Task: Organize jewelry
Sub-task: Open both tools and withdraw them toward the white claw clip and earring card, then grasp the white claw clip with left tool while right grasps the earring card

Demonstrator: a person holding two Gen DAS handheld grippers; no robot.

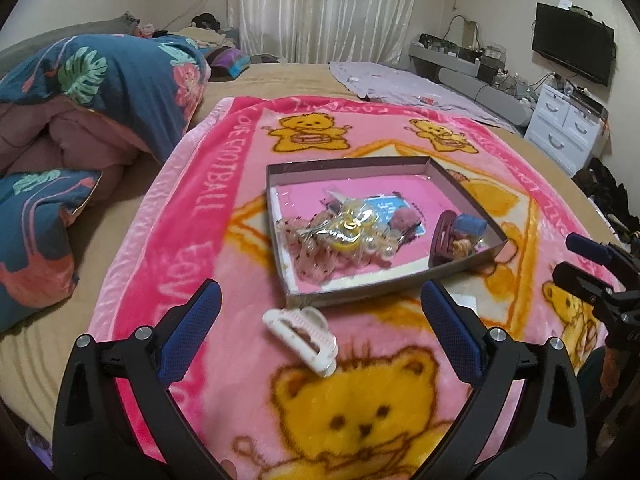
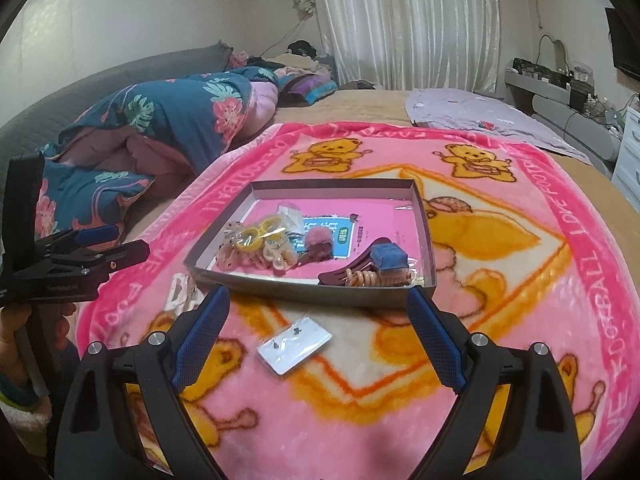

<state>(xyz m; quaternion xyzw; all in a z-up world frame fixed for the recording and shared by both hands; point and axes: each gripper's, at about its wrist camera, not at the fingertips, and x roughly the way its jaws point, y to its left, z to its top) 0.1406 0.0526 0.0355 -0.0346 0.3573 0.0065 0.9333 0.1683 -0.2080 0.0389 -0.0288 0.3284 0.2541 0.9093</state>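
Note:
A shallow grey box [image 1: 352,294] [image 2: 304,290] lies on the pink bear blanket and holds hair ties, a bagged bundle [image 1: 348,228], a dark red claw clip [image 1: 442,236] [image 2: 352,270] and a blue block [image 2: 389,261]. A white claw clip [image 1: 302,334] [image 2: 180,294] lies on the blanket just before the box. My left gripper [image 1: 320,300] is open and empty, right above the white clip. A small clear packet with earring studs [image 2: 295,343] lies before the box. My right gripper [image 2: 318,304] is open and empty above it.
A folded blue floral quilt [image 1: 80,92] lies at the left on the bed. A lilac sheet [image 1: 420,92] lies beyond the blanket. White drawers [image 1: 564,124] and a wall television [image 1: 574,48] stand at the right.

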